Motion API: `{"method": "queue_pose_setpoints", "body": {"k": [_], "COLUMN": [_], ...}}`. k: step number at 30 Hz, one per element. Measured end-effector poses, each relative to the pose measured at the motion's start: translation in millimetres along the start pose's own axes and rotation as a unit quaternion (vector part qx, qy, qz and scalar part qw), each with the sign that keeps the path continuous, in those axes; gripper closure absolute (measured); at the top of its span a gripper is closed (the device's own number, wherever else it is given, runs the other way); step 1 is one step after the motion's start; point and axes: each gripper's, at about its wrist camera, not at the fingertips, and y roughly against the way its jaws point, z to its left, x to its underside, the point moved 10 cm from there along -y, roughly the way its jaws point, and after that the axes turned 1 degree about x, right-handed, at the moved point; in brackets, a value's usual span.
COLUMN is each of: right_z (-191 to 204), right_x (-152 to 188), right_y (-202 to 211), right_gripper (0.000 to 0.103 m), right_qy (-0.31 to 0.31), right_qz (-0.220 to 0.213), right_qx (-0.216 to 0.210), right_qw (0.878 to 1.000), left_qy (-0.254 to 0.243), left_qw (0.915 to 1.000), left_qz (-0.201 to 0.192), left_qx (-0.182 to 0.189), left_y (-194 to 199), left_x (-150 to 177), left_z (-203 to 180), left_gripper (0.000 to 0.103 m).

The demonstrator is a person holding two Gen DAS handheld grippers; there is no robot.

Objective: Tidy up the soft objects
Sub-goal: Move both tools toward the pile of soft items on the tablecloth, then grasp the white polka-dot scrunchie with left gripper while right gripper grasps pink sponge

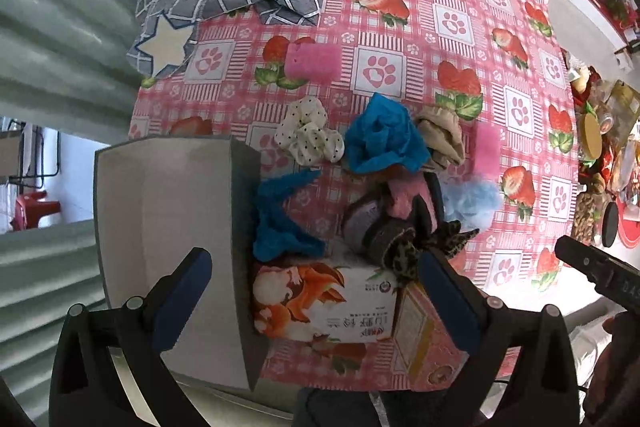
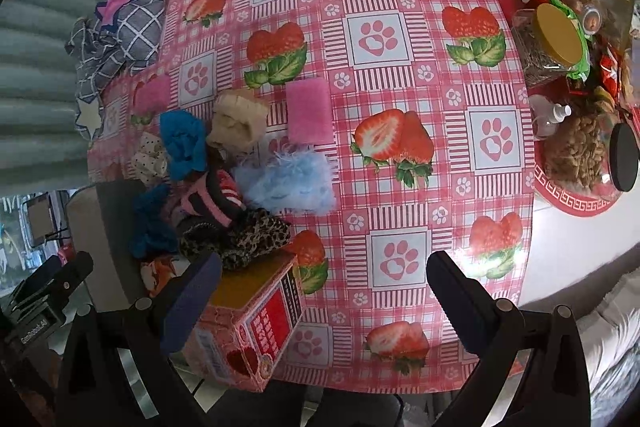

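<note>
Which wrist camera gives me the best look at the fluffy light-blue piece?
The right wrist view: the fluffy light-blue piece lies unobstructed there, beside the striped pink-and-black item. In the left wrist view only part of the fluffy light-blue piece shows, behind the clothing pile.

- A pink checked tablecloth printed with strawberries and paw prints fills the frame's middle.
- At right, a red tray holds a yellow-lidded jar, nuts and snack packets.
- A red stool shows at far left.
</note>
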Motion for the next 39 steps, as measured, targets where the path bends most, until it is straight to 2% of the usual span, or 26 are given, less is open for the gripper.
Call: {"method": "queue_pose_setpoints", "body": {"k": [4, 7, 9, 28, 34, 39], "right_z": [-0.1, 1.7, 4.3, 5.9, -0.7, -3.0], "right_x": [-0.8, -0.8, -1.7, -12.9, -16.6, -24.3], "right_y": [-10.6, -18.0, -21.6, -46.2, -57.4, -69.9], "right_gripper": [0.0, 0.0, 0.0, 0.0, 0.0, 0.0], "right_qy": [-0.008, -0.011, -0.013, -0.025, -0.031, -0.032], "right_qz": [0.007, 0.013, 0.015, 0.044, 0.05, 0.05], "right_qx": [0.022, 0.033, 0.029, 0.04, 0.045, 0.046], "right_qw": [1.0, 0.999, 0.999, 0.998, 0.997, 0.997], "left_qy": [-0.024, -0.036, -0.04, -0.067, -0.101, -0.138], "left_qw": [0.9996, 0.9989, 0.9986, 0.9972, 0.9946, 0.9895], "left_qz": [0.007, 0.028, 0.033, 0.033, 0.025, 0.03], "left_qx": [-0.014, -0.01, -0.01, -0.008, -0.005, -0.029], "left_y": [-14.8, -28.8, -36.3, -67.8, -81.6, -112.7], "left_x": [-9.7, -9.7, -13.5, -46.0, -56.4, -65.3], "left_z": [3.9, 6.6, 8.7, 13.7, 3.2, 0.8], "left_gripper": [0.0, 0.0, 0.0, 0.0, 0.0, 0.0]}}
